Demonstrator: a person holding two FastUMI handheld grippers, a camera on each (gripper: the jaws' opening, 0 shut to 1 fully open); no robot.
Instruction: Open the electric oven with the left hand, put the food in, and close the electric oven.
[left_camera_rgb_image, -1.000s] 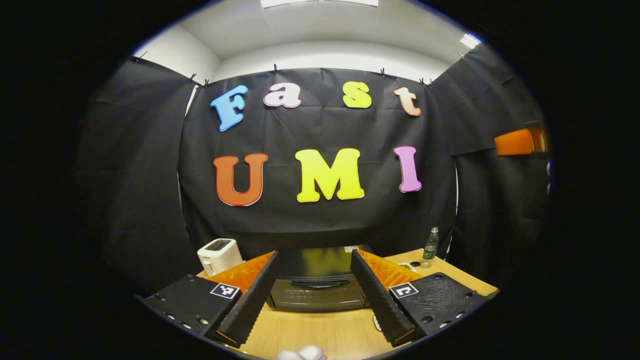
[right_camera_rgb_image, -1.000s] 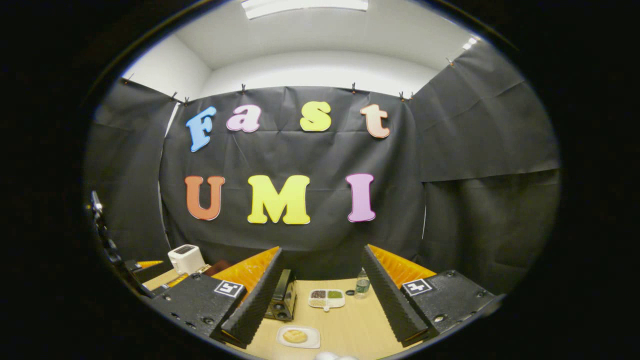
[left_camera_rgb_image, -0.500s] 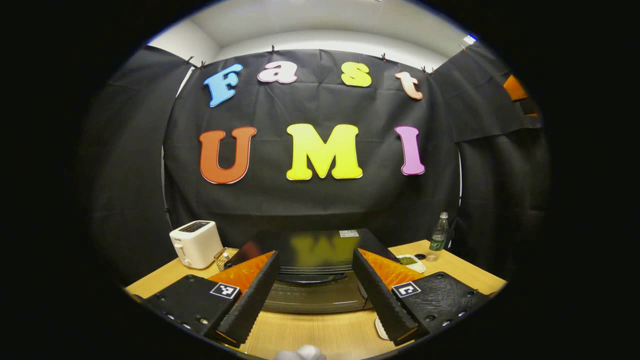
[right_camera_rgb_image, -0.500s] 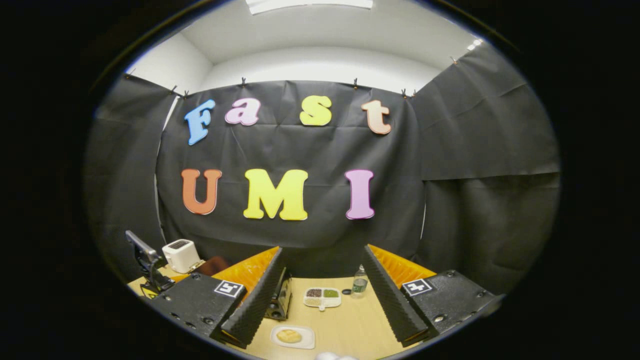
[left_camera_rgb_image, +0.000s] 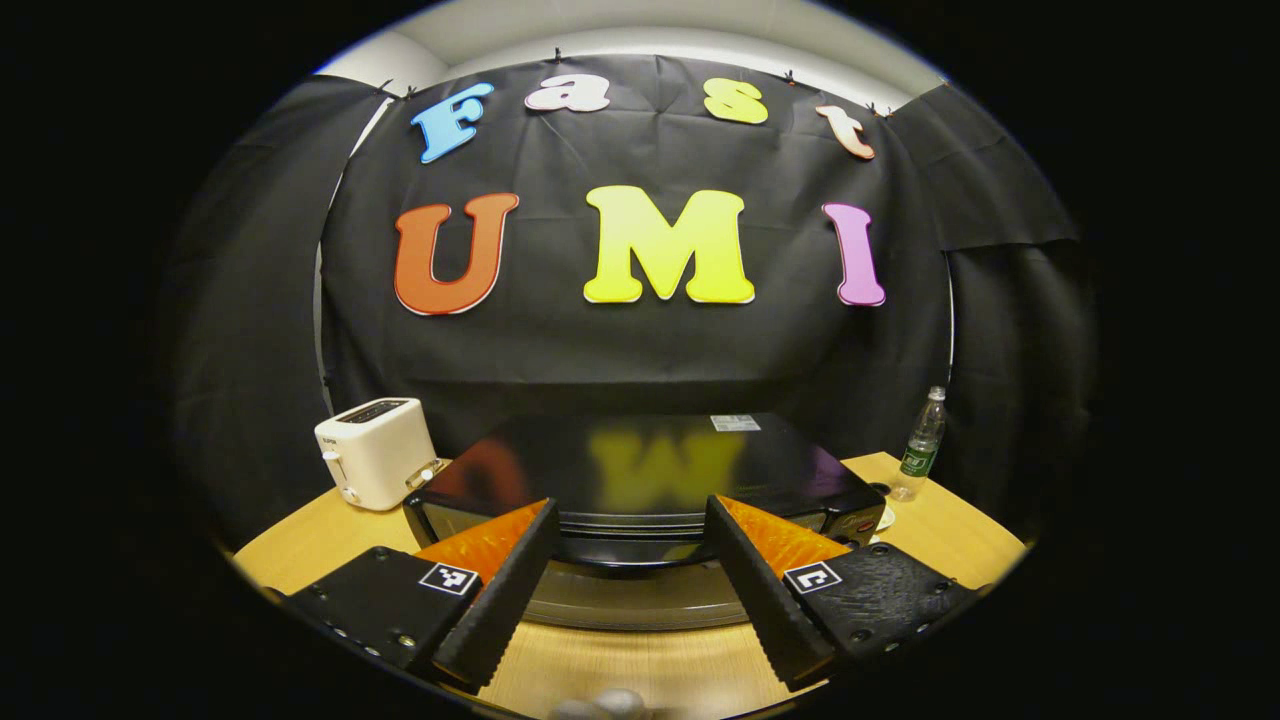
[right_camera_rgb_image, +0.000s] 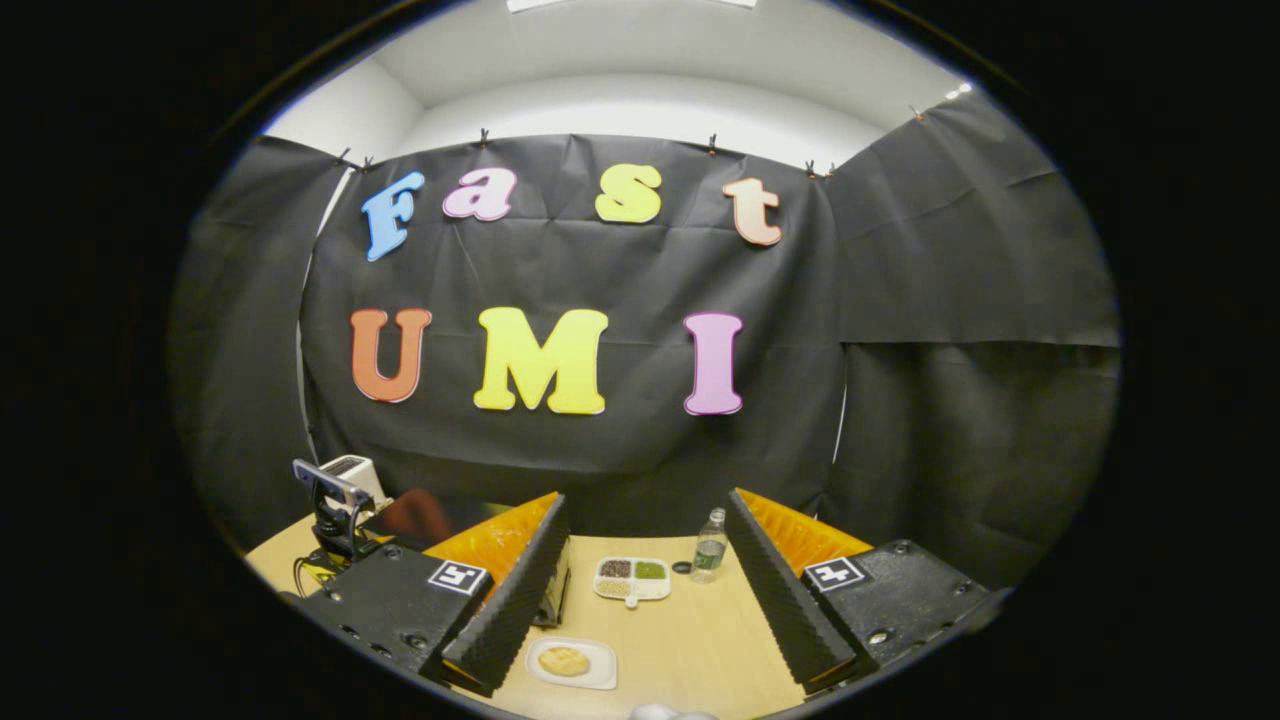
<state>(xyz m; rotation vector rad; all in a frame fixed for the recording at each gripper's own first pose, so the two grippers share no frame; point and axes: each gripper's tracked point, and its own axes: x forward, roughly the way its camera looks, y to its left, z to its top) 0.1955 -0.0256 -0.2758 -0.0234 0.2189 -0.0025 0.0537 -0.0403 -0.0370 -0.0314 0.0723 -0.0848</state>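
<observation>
The black electric oven (left_camera_rgb_image: 640, 465) stands in front of my left gripper (left_camera_rgb_image: 635, 665), its door shut and the handle (left_camera_rgb_image: 630, 538) just beyond the fingertips. That gripper is open and holds nothing. In the right gripper view, a round bun lies on a small white plate (right_camera_rgb_image: 570, 662) on the table. My right gripper (right_camera_rgb_image: 650, 675) hovers open above and just behind the plate. A corner of the oven (right_camera_rgb_image: 553, 592) peeks from behind its left finger. The left gripper (right_camera_rgb_image: 335, 510) shows farther off at the left.
A white toaster (left_camera_rgb_image: 375, 465) stands left of the oven on the wooden table (left_camera_rgb_image: 300, 550). A plastic bottle (left_camera_rgb_image: 922, 440) is at the far right. In the right gripper view, a divided snack tray (right_camera_rgb_image: 632, 578) and the bottle (right_camera_rgb_image: 709, 548) sit beyond the plate.
My left gripper has moved closer to the oven, which now looms larger. The right gripper has edged forward slightly, and the left gripper has come farther into its view.
</observation>
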